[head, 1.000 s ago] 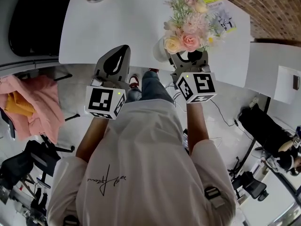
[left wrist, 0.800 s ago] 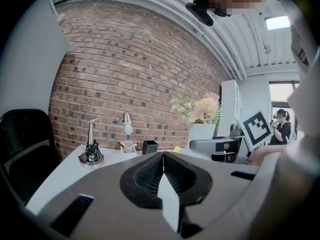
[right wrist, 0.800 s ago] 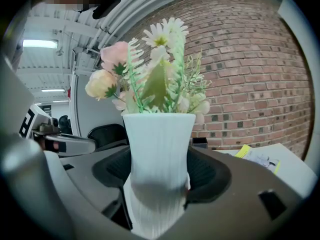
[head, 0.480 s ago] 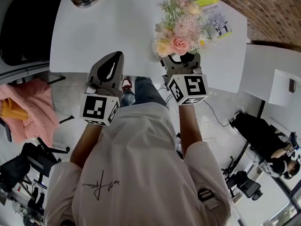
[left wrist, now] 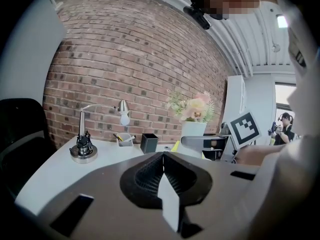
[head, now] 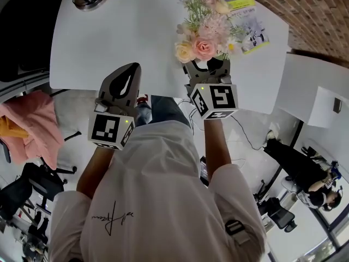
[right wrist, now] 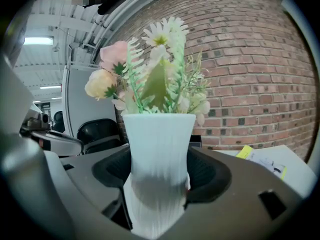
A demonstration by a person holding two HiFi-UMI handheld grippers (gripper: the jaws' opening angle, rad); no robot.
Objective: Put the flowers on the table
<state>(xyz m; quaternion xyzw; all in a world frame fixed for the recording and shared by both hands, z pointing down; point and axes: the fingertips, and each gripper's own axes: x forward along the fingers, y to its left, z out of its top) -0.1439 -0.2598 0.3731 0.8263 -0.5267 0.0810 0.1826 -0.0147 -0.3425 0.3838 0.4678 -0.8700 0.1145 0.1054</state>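
One claw (right wrist: 158,196), right, snug around vase (right wrist: 159,134)

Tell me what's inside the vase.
Pink, cream and white flowers with greenery stand up out of the white vase. Its opaque wall hides whatever lies lower down inside.

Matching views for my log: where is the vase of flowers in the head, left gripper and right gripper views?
Head view: vase of flowers upper centre-right, just beyond the right gripper.
Left gripper view: vase of flowers right of centre, mid-height.
Right gripper view: vase of flowers dead centre, clamped between the jaws.
Shared landmark: the brick wall.
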